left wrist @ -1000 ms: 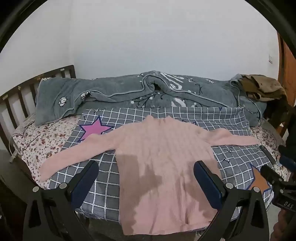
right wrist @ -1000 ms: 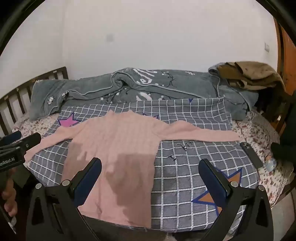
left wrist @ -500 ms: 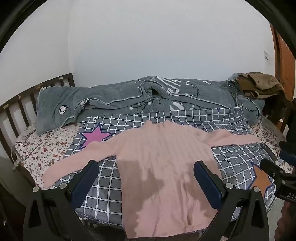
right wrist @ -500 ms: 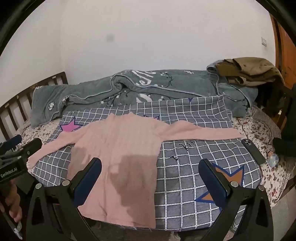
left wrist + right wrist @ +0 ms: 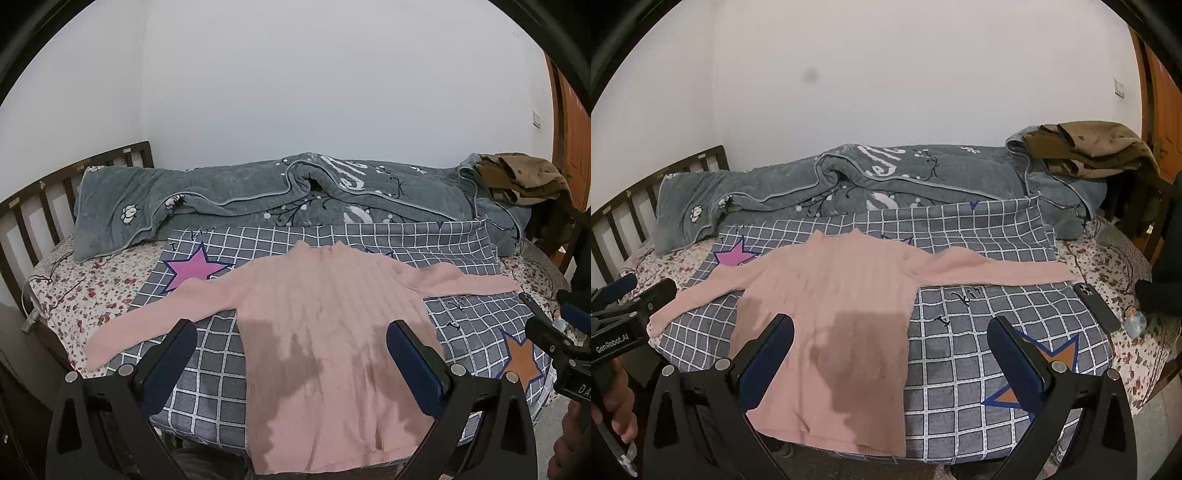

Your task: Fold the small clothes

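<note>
We hold the left gripper (image 5: 291, 354) with jaws wide above the pink sweater (image 5: 325, 332), which lies flat, sleeves spread, on the checked blanket (image 5: 388, 236) for folding. Our right gripper (image 5: 892, 350) hovers likewise, jaws wide and empty, beside a phone (image 5: 1096, 306).

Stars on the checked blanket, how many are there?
3 show: a pink star by the sweater's left sleeve, an orange star front right, a star corner behind the shoulder. The sweater may hide more.

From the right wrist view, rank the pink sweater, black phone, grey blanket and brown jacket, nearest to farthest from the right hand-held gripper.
1. Pink sweater, just ahead, left of the right hand-held gripper.
2. Black phone, right bed edge.
3. Grey blanket, along the wall.
4. Brown jacket, far right corner.
</note>
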Available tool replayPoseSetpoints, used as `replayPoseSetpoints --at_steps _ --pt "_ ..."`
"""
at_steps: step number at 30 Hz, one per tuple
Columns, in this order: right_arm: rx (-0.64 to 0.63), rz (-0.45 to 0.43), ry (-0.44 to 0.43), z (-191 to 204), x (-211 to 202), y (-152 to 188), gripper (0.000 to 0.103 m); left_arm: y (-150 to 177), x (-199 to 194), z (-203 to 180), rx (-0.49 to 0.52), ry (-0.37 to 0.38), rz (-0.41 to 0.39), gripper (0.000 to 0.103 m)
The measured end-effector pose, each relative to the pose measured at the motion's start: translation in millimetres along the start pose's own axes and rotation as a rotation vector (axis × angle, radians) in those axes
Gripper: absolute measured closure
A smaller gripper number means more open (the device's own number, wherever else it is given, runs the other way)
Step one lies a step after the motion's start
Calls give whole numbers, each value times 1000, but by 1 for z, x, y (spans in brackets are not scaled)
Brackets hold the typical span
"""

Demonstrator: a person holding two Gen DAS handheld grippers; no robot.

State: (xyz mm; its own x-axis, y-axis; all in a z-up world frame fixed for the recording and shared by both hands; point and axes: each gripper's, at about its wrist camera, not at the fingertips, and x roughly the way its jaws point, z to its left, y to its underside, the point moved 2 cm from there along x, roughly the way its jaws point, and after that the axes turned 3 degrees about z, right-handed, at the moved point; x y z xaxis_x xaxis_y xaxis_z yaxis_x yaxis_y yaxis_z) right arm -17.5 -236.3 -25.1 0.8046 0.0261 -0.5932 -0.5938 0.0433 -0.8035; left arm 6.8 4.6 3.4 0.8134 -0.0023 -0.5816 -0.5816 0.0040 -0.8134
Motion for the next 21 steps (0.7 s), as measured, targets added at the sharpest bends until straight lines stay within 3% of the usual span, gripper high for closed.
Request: replayPoseSetpoints --at_steps 21 --pt "20 -26 9 -6 -12 -4 1 -2 2 2 -23 23 9 0"
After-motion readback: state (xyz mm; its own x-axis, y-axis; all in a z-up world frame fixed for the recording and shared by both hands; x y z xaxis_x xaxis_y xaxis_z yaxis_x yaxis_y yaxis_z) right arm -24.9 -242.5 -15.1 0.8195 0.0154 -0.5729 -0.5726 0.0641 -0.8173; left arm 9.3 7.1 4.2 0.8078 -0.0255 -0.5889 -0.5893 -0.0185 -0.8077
